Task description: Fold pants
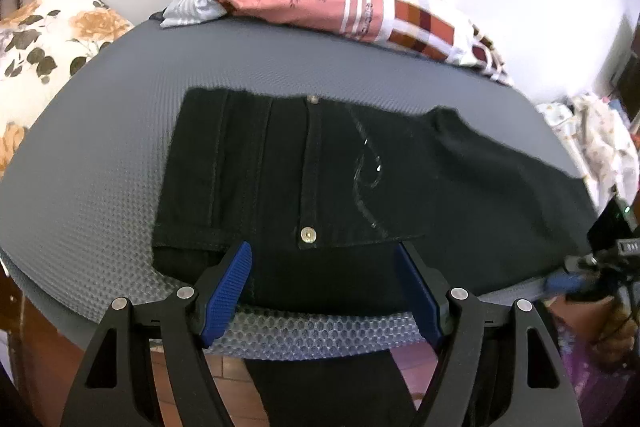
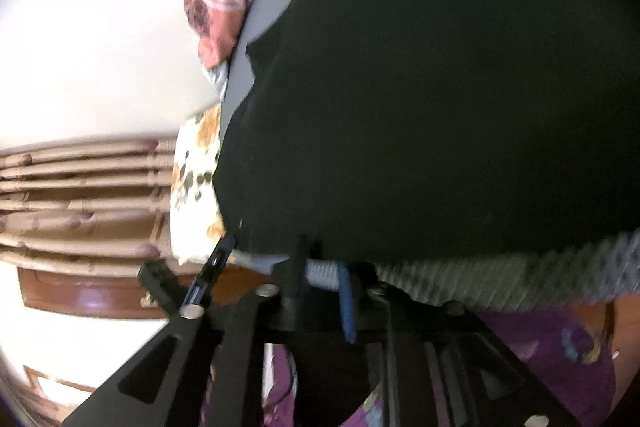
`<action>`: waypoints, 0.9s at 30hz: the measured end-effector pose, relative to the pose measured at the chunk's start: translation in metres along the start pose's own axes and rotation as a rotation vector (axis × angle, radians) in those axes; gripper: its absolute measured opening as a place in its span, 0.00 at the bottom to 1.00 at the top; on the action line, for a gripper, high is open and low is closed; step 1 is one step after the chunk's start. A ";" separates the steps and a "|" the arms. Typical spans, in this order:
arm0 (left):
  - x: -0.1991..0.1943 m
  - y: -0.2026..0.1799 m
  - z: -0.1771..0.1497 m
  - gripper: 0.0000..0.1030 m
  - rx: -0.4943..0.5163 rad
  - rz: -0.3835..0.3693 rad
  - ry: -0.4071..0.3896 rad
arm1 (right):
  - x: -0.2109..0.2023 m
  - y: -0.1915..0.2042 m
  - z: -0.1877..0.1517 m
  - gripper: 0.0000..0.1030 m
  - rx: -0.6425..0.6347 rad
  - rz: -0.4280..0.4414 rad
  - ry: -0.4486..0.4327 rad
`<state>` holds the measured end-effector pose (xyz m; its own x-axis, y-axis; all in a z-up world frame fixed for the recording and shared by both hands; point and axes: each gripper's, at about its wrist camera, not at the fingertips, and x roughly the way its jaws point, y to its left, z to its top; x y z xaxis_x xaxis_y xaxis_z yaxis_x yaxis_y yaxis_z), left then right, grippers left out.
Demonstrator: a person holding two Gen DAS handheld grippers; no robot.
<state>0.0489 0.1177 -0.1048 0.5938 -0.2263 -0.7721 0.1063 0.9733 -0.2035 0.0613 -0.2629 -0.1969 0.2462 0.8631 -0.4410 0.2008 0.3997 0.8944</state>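
Black pants (image 1: 304, 179) lie flat on a grey textured mat (image 1: 88, 187), waist and brass button toward me, one leg trailing right and part hanging over the front edge. My left gripper (image 1: 324, 267) is open, its blue pads on either side of the pants' near edge. My right gripper (image 1: 576, 281) is at the mat's right front edge. In the right wrist view the pants (image 2: 440, 87) fill the frame, and the right gripper (image 2: 320, 279) looks shut on the pants' edge with the mat edge; the view is blurred.
A pile of patterned clothes (image 1: 352, 3) lies at the mat's far edge. A floral cushion (image 1: 44, 39) sits at the left. A white wall is behind. A bamboo chair (image 2: 80, 195) shows beside the mat.
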 end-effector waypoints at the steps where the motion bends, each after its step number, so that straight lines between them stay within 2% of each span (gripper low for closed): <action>1: -0.008 0.004 0.005 0.72 -0.010 0.033 -0.019 | 0.002 0.004 -0.004 0.42 -0.005 0.011 0.039; 2: -0.016 0.010 0.010 0.72 -0.022 0.060 -0.042 | -0.001 0.014 -0.011 0.45 -0.050 0.010 0.067; 4: -0.035 0.032 0.019 0.72 -0.087 0.071 -0.101 | -0.007 0.034 -0.019 0.45 -0.157 -0.023 0.082; 6: -0.049 0.058 0.022 0.73 -0.180 0.086 -0.153 | -0.016 0.064 -0.021 0.46 -0.304 -0.075 0.062; 9: -0.049 0.086 0.019 0.73 -0.290 0.089 -0.112 | -0.026 0.106 -0.011 0.47 -0.520 -0.173 -0.026; 12: -0.045 0.094 0.008 0.73 -0.364 0.022 -0.066 | -0.020 0.137 0.007 0.47 -0.686 -0.261 -0.077; 14: -0.040 0.089 0.003 0.73 -0.359 0.022 -0.037 | -0.009 0.150 0.022 0.47 -0.795 -0.340 -0.104; 17: -0.030 0.075 0.001 0.73 -0.310 0.036 -0.006 | 0.009 0.155 0.048 0.47 -0.843 -0.391 -0.111; 19: -0.027 0.065 0.001 0.73 -0.272 0.076 -0.015 | 0.022 0.158 0.073 0.47 -0.844 -0.370 -0.112; 24: -0.027 0.038 0.003 0.73 -0.142 0.116 -0.063 | 0.050 0.157 0.111 0.47 -0.897 -0.461 -0.130; 27: -0.018 0.027 0.005 0.73 -0.086 0.124 -0.048 | 0.075 0.158 0.124 0.47 -0.977 -0.512 -0.091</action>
<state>0.0448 0.1478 -0.0934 0.6355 -0.1006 -0.7655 -0.0373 0.9863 -0.1605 0.2291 -0.1732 -0.0978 0.4249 0.5160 -0.7438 -0.5263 0.8093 0.2609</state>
